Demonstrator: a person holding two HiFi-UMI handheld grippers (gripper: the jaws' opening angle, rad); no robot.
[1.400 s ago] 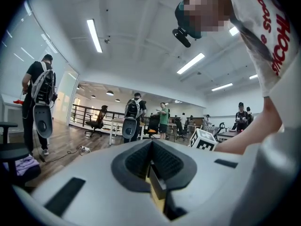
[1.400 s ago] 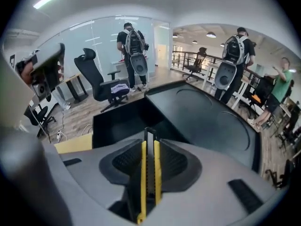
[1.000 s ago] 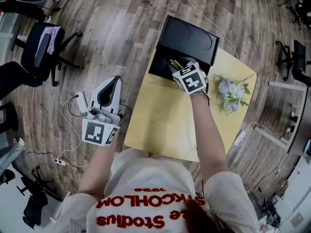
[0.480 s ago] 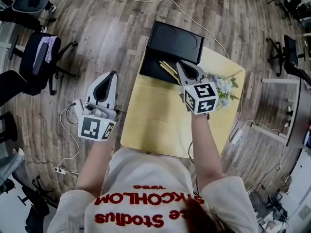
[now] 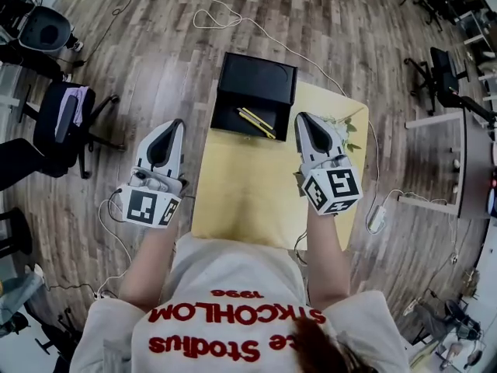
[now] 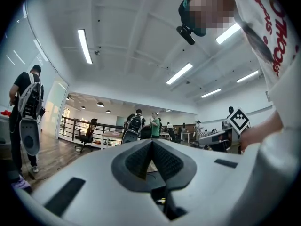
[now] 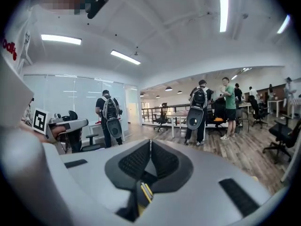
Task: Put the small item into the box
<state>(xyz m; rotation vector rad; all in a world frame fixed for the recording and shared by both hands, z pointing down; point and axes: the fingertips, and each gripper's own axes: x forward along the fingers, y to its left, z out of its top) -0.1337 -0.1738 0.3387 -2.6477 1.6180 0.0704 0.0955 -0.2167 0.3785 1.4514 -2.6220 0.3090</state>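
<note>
A black box (image 5: pixel 230 115) lies open at the far end of the yellow table (image 5: pixel 241 193), its lid (image 5: pixel 258 80) folded back. Thin yellow sticks (image 5: pixel 255 122) lie inside the box. My right gripper (image 5: pixel 304 117) hovers over the table's right side, just right of the box. Its jaws are closing the last bit and meet with nothing between them, as the right gripper view (image 7: pixel 150 142) shows. My left gripper (image 5: pixel 175 123) hangs left of the table over the floor. It is shut and empty, and its pads meet in the left gripper view (image 6: pixel 151 142).
Artificial flowers (image 5: pixel 345 130) lie on the table right of my right gripper. Office chairs (image 5: pixel 66 115) stand at the left, a white cable (image 5: pixel 233 18) runs across the wooden floor, and a desk (image 5: pixel 466 154) stands at the right. People with backpacks (image 7: pixel 200 109) stand far off.
My right gripper has drawn back from over the box to the table's right side. The yellow sticks stay in the box. My left gripper has barely moved.
</note>
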